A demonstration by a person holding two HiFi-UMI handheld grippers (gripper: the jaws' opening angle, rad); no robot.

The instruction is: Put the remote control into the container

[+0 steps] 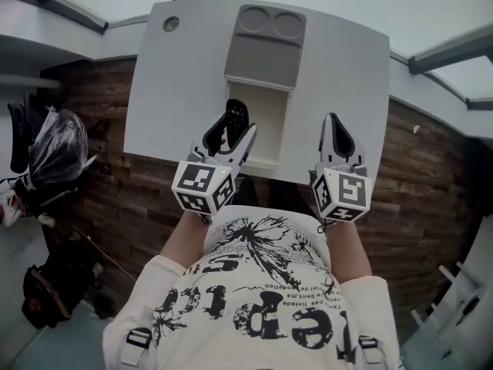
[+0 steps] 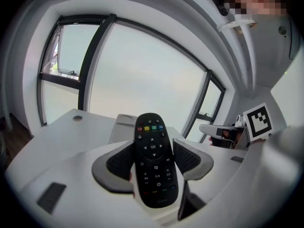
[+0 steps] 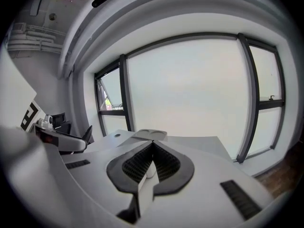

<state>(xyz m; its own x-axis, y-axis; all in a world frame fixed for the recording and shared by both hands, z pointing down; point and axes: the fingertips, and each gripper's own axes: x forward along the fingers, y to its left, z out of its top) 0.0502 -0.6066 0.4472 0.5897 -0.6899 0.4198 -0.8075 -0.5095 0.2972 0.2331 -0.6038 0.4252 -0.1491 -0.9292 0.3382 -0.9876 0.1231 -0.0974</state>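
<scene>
Black remote control [image 2: 153, 158], buttons up, is clamped btwn the grey pads of the left tongs [image 1: 231, 133]. The jaws stand apart only as wide as the remote's body and grip it approx mid-length, w/ the coloured-button end sticking out past the tips. It's held up off the white desk [image 1: 177, 91], right by the near-left edge of the container [image 1: 271, 118]; can't tell if it's over the opening or just beside it. Container is open and pale inside, w/ a grey lid [image 1: 266, 48] w/ two round dimples at its far end. Right tongs [image 1: 333, 129] hang over the desk's near edge, right of the container and well apart from the remote. Jaws fully together, tips touching, nothing in them. Small round hole [image 1: 171, 24] at the desk's far-left corner.
</scene>
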